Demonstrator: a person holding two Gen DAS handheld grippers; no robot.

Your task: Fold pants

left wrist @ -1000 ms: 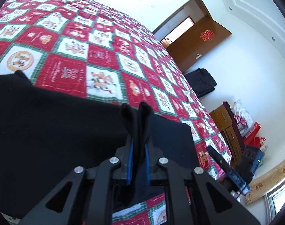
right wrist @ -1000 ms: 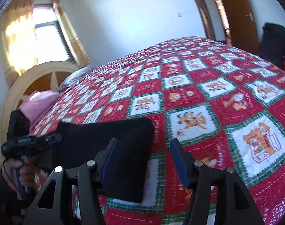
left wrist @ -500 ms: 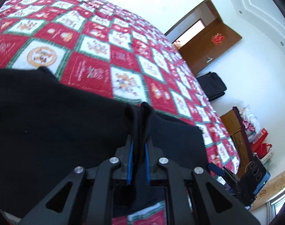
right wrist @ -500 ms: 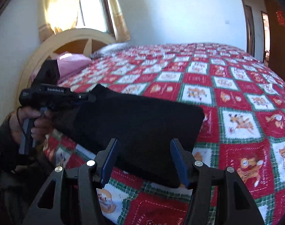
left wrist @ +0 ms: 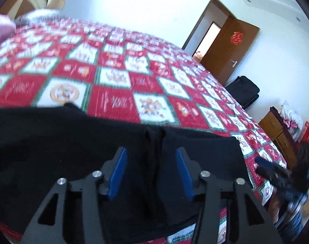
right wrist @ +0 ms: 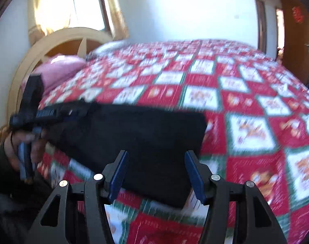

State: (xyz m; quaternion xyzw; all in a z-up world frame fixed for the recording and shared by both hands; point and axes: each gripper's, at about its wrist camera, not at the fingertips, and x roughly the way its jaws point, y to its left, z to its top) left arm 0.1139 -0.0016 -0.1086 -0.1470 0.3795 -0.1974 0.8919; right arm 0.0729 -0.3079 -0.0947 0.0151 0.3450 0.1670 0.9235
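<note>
The black pants (left wrist: 62,142) lie folded on the red, white and green quilt (left wrist: 113,99) near the bed's front edge. My left gripper (left wrist: 152,152) is open, its blue pads either side of a raised pinch of the black cloth. In the right wrist view the pants (right wrist: 144,134) form a dark rectangle. My right gripper (right wrist: 156,158) is open and empty, just above the pants' near edge. The left gripper (right wrist: 52,111) and the hand holding it show at the pants' left end.
A wooden headboard (right wrist: 58,40) and pink pillow (right wrist: 60,71) are at the bed's head, under a bright window. A brown door (left wrist: 231,48), a black bag (left wrist: 244,91) and a wooden cabinet (left wrist: 276,128) stand beyond the bed's far side.
My left gripper has opened and let go of the pinched black cloth. The right gripper stayed open and swung further over the pants.
</note>
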